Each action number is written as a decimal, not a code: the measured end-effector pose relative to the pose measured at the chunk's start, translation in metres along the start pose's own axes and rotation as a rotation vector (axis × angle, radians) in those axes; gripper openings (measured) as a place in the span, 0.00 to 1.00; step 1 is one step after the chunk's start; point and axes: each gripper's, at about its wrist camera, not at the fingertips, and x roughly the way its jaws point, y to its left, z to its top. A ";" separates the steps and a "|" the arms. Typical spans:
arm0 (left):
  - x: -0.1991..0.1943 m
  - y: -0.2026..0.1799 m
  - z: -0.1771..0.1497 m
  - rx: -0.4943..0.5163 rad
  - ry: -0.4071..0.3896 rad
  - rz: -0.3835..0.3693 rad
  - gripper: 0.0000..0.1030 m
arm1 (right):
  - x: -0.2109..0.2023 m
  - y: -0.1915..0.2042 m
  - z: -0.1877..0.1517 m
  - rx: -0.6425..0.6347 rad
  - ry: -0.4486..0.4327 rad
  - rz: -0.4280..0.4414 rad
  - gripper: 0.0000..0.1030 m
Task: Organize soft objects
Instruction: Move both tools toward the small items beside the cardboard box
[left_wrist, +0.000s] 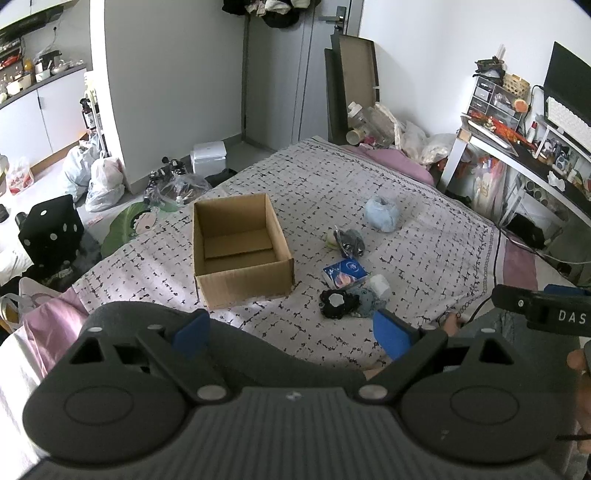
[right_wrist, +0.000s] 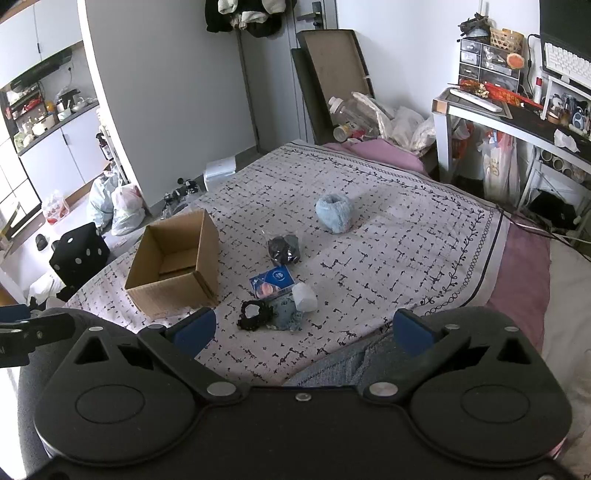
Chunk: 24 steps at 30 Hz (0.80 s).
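Holding left gripper (left_wrist: 293, 330) and right gripper (right_wrist: 303, 330) above near edge of bed (right_wrist: 388, 229); I read both sets of jaws spread wide, nothing between them. Cardboard box (left_wrist: 238, 249) sits ahead-left, open top up, long axis running away from me. Soft items lie right of box, well ahead of fingertips: black scrunchie (right_wrist: 255, 315) touching grey-blue cloth (right_wrist: 286, 317), white lump (right_wrist: 304, 297), blue packet (right_wrist: 272, 282), dark bagged bundle (right_wrist: 283, 249), light blue fluffy ball (right_wrist: 333, 214) farthest. No obstruction between grippers and items.
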 end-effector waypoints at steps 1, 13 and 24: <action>0.000 0.000 0.000 -0.001 -0.001 0.000 0.92 | 0.000 0.000 0.000 -0.004 -0.001 -0.001 1.00; 0.001 0.000 -0.003 -0.007 0.006 0.003 0.92 | -0.002 0.000 0.001 -0.027 -0.015 -0.002 1.00; 0.008 0.001 -0.002 -0.004 0.023 0.006 0.92 | 0.006 0.001 -0.001 -0.038 0.039 -0.012 1.00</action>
